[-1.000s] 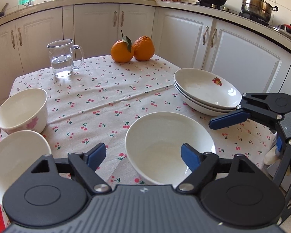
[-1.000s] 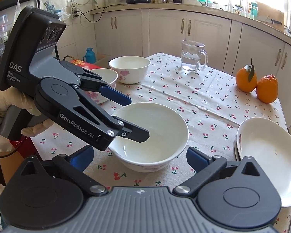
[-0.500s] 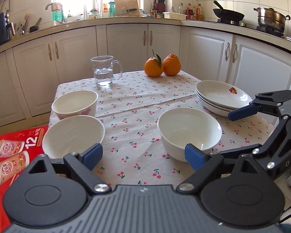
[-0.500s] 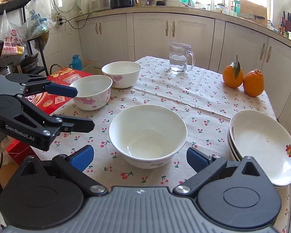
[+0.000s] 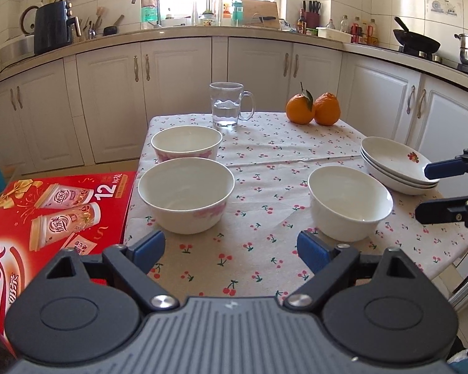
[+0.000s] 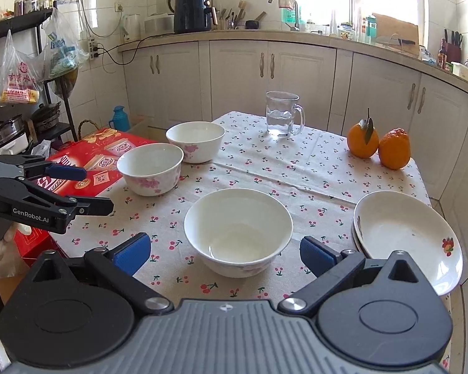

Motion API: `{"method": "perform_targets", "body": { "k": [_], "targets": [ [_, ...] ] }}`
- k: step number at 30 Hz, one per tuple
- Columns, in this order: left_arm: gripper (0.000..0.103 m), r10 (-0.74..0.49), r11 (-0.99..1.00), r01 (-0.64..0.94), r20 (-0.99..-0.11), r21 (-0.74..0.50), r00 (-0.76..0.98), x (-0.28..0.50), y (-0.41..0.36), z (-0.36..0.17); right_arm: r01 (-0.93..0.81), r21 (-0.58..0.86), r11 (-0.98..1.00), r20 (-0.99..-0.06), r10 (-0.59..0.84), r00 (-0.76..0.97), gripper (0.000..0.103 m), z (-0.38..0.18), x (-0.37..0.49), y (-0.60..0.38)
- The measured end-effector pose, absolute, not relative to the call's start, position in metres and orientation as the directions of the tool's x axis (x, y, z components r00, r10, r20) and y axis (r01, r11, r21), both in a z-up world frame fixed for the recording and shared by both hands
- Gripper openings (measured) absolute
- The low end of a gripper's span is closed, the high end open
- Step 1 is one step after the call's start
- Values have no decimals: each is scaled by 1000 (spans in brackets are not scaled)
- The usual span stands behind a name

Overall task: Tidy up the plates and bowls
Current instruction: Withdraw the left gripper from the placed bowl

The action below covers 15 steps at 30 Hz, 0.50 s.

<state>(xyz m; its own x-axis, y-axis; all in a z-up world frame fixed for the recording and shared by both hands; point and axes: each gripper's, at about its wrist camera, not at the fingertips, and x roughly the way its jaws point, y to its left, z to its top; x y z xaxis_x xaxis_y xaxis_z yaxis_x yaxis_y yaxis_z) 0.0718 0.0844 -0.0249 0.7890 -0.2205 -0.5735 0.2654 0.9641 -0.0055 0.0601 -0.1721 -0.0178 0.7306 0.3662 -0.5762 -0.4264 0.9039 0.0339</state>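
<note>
The plates already sit as one stack (image 6: 405, 233) at the table's (image 6: 312, 168) right edge, at about 3 o'clock from the middle of the cloth in the right wrist view, so that half of the job looks done. The bowls do not: three of them stand apart on the cherry-print cloth. The near bowl (image 6: 237, 230) sits at 6 o'clock, just in front of the right tool (image 6: 223, 254). The middle bowl (image 6: 150, 166) lies at 10 o'clock from it, and the far bowl (image 6: 196, 145) stands just beyond that, close beside it. The step in hand appears to be gathering the bowls into one nest.

Judging by the layout, the next move calls for one tool to close on the rim of a bowl, lift it clear of the cloth and lower it squarely into another, with care not to knock the rims.

The left tool (image 5: 231, 247) is spread wide and grasps nothing; only bare cloth lies between its blue pads, with the middle bowl at 11 o'clock and the near bowl at 1 o'clock. The right tool is likewise released, touching nothing, its pads standing either side of the near bowl but short of it.
</note>
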Motion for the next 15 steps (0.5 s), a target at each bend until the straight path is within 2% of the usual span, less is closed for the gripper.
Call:
{"method": "perform_targets", "body": {
  "k": [8, 15],
  "targets": [
    [92, -204, 968, 253, -570, 6, 796, 73, 81, -29, -428, 67, 901, -559, 390, 732, 103, -13, 60, -183],
    [92, -138, 977, 207, -573, 56, 808, 83, 88, -42, -482, 82, 872, -561, 440, 701, 103, 0, 77, -172]
  ]
}}
